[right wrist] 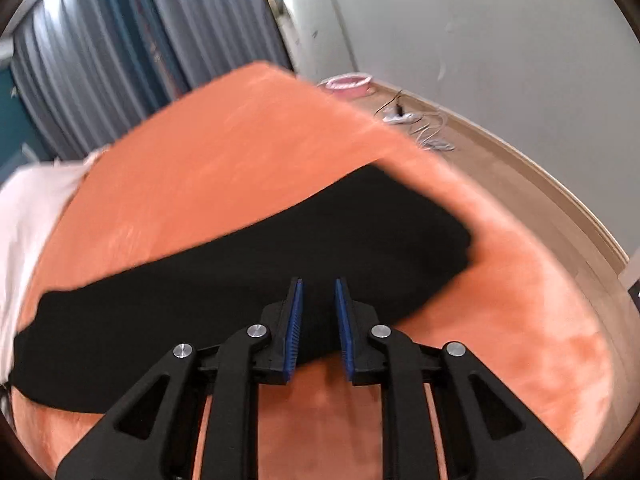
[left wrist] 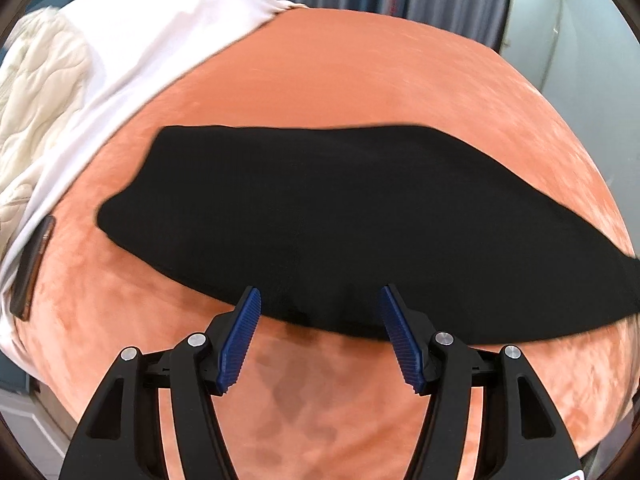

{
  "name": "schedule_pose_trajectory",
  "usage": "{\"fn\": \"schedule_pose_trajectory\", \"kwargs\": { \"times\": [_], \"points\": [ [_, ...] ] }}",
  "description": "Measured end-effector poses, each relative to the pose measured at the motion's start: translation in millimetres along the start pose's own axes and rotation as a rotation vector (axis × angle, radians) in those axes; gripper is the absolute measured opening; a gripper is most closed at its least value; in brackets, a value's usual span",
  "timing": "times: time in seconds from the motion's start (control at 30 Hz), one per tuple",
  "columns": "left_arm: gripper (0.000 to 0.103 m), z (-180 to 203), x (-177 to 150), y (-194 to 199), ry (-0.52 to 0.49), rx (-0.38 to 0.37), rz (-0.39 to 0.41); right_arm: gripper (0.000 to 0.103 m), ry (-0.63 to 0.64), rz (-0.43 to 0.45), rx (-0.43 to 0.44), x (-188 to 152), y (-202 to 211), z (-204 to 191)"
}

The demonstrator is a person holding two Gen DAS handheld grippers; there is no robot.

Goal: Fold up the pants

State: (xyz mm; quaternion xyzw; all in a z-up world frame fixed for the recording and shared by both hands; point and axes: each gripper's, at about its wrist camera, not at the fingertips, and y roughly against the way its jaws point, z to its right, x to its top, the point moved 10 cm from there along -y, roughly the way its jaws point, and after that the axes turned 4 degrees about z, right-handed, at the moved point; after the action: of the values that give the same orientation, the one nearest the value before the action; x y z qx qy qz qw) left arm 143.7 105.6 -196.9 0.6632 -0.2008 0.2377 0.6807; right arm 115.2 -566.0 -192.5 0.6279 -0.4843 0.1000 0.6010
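Fingers of both my grippers, left [left wrist: 320, 300] and right [right wrist: 319, 292], stand spread and empty above the pants [left wrist: 320, 216]; next I pinch an end to fold.

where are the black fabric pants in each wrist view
Left wrist view: the black fabric pants stretch across the middle, from centre-left to the right edge.
Right wrist view: they run from lower left up to centre-right.
Shared landmark: the orange velvety bed cover under them.

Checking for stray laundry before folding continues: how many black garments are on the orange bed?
1: black pants lying flat across the orange bed, by both claws; layers beneath can't be ruled out.
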Motion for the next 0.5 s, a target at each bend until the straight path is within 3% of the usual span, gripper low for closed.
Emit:
{"fn": "schedule_pose_trajectory", "kwargs": {
  "times": [0.13,0.23,0.27,0.3,0.33,0.37,0.43,0.5],
  "points": [
    [0.060,54,-14,6,-0.053,-0.026,-0.015,0.018,-0.051,-0.011,-0.041,13,-7,49],
    [0.067,88,-26,9,-0.097,-0.041,-0.023,0.018,-0.022,-0.019,-0.003,20,-12,49],
    [0.068,97,-28,10,-0.110,-0.041,-0.023,0.026,0.002,-0.022,0.004,19,-14,48],
    [0.068,109,-31,10,-0.134,-0.041,-0.022,0.048,0.045,-0.032,0.010,31,-24,42],
    [0.068,118,-34,11,-0.153,-0.038,-0.024,0.058,0.084,-0.033,0.007,34,-29,37],
    [0.068,127,-36,11,-0.166,-0.038,-0.024,0.059,0.116,-0.026,0.000,33,-32,30],
    [0.068,138,-38,11,-0.181,-0.044,-0.026,0.052,0.201,-0.052,0.006,23,-50,17],
    [0.068,151,-39,12,-0.196,-0.045,-0.025,0.033,0.247,-0.102,0.031,22,-67,8]
  ]
}}
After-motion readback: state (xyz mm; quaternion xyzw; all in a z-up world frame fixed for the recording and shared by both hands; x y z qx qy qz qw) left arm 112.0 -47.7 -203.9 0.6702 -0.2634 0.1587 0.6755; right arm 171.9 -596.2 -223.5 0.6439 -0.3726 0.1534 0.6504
